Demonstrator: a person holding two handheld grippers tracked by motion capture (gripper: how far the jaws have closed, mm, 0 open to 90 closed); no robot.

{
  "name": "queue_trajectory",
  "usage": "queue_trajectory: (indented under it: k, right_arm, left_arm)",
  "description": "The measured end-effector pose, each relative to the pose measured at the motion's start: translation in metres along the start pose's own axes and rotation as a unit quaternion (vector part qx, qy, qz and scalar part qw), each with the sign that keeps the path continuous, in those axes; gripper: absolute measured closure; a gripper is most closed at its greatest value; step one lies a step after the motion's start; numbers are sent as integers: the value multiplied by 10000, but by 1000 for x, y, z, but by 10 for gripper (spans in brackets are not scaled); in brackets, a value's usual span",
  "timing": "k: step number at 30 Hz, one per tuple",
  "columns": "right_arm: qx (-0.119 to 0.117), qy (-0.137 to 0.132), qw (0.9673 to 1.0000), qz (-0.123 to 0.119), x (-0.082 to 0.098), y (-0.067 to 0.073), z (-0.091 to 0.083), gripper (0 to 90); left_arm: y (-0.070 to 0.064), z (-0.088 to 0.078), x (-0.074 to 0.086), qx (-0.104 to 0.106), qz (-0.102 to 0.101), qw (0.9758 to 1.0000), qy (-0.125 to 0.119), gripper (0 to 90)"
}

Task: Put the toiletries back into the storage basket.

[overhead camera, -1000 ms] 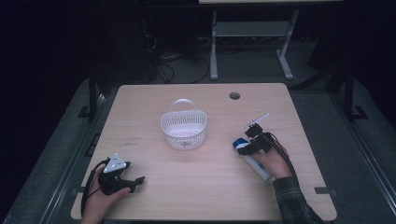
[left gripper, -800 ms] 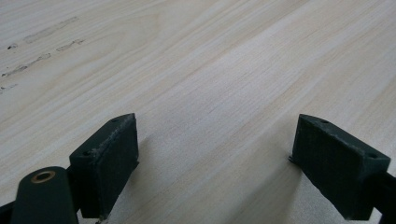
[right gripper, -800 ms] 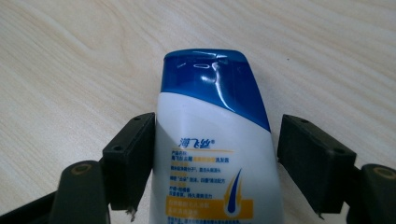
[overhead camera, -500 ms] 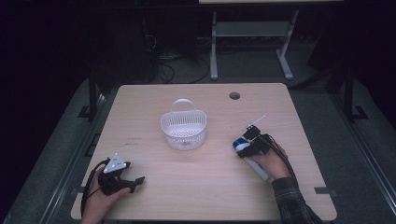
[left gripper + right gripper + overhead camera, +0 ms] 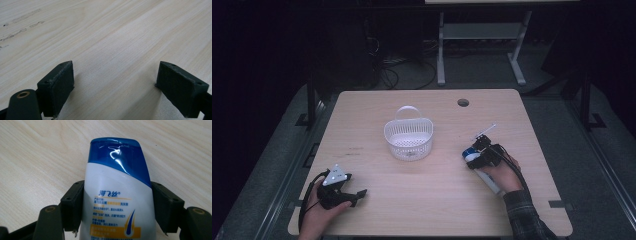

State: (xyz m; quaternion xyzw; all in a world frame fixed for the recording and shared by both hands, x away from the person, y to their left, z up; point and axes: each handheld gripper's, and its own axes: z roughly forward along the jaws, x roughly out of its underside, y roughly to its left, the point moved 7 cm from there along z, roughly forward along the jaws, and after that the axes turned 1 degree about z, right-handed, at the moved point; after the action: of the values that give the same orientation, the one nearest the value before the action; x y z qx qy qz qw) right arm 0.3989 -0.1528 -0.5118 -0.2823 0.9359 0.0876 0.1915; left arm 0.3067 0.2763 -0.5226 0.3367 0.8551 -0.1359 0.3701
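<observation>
A pale wooden table (image 5: 422,200) is seen in a dark room. A white basket (image 5: 408,138) is set near its middle. At the right side, a white bottle with a blue end (image 5: 117,195) is laid flat on the wood. It is squeezed between the closing jaws of the right gripper (image 5: 117,207). The left gripper (image 5: 116,85) is rested on the wood, its jaws spread wide with nothing between them.

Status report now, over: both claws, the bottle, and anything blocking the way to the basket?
Right claw closing on white bottle with blue cap, lying on table. Left claw open, empty, resting on wooden table. White plastic basket ahead, path clear.
</observation>
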Motion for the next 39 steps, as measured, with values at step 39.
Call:
queue_trajectory:
  k: [39]
  right_arm:
    - [-356,-2305,9716,401,-4,-5,-84,337]
  left_arm:
    - [0,0,0,2,11,10000,7,136]
